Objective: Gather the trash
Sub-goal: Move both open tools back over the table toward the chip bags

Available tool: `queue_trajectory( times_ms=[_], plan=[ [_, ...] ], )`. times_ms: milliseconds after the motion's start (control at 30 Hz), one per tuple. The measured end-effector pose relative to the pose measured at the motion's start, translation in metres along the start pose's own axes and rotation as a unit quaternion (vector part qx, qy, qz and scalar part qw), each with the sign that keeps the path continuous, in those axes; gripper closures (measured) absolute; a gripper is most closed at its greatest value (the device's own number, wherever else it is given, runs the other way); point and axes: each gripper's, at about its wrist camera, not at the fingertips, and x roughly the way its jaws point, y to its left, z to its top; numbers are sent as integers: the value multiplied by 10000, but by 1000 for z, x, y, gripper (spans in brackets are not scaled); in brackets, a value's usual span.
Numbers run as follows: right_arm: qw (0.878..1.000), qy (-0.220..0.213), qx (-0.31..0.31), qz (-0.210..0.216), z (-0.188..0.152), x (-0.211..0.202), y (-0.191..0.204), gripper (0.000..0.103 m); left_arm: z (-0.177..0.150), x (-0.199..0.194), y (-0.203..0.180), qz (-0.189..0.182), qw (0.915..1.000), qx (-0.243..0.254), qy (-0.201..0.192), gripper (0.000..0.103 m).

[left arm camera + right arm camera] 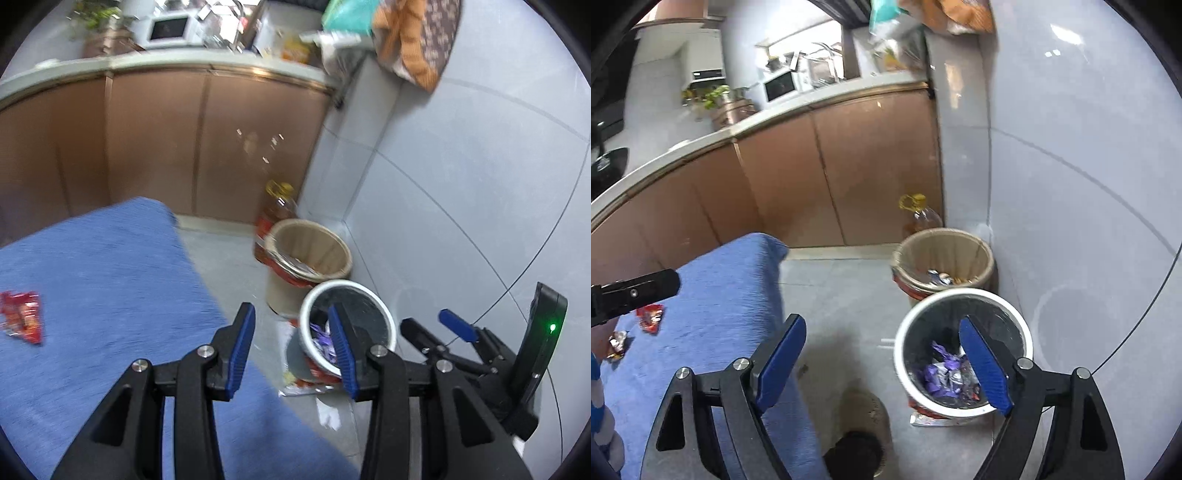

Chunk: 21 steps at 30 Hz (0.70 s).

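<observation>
A white-rimmed bin with a black liner [964,347] stands on the floor by the wall and holds purple and silver wrappers [945,373]. It also shows in the left wrist view [347,325]. My right gripper [882,350] is open and empty, just above and left of the bin. My left gripper [291,332] is open and empty, over the table's right edge. A red wrapper [22,317] lies on the blue table cloth [103,295]; it also shows in the right wrist view [650,317], near a brown-gold wrapper [617,343].
A beige bin [943,258] with some trash stands behind the white one. An oil bottle [919,218] sits in the corner against brown cabinets [812,177]. A flat wrapper [931,421] lies under the white bin. A shoe [860,435] is on the floor.
</observation>
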Motion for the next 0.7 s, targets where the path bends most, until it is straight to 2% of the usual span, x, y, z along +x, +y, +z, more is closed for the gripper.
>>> queue_trajectory(
  times_ms=[233, 300, 333, 367, 533, 700],
  plan=[
    [9980, -379, -424, 272, 8, -45, 46, 12, -18, -89, 36, 618, 9958, -68, -675, 63],
    [9966, -516, -546, 338, 9, -59, 58, 9, -27, -113, 43, 884, 9922, -86, -879, 58],
    [9954, -611, -626, 387, 11, -68, 65, 8, -30, -122, 46, 990, 9905, -107, -951, 47],
    [9945, -679, -682, 422, 11, -77, 72, 8, -35, -134, 49, 1141, 9876, -150, -1066, 43],
    [9878, -1059, -964, 615, 14, -116, 99, 3, -56, -192, 61, 1661, 9735, -262, -1550, 40],
    [9788, -1430, -1140, 919, 14, -149, 123, 0, -72, -232, 68, 2040, 9594, -348, -1917, 35]
  ],
)
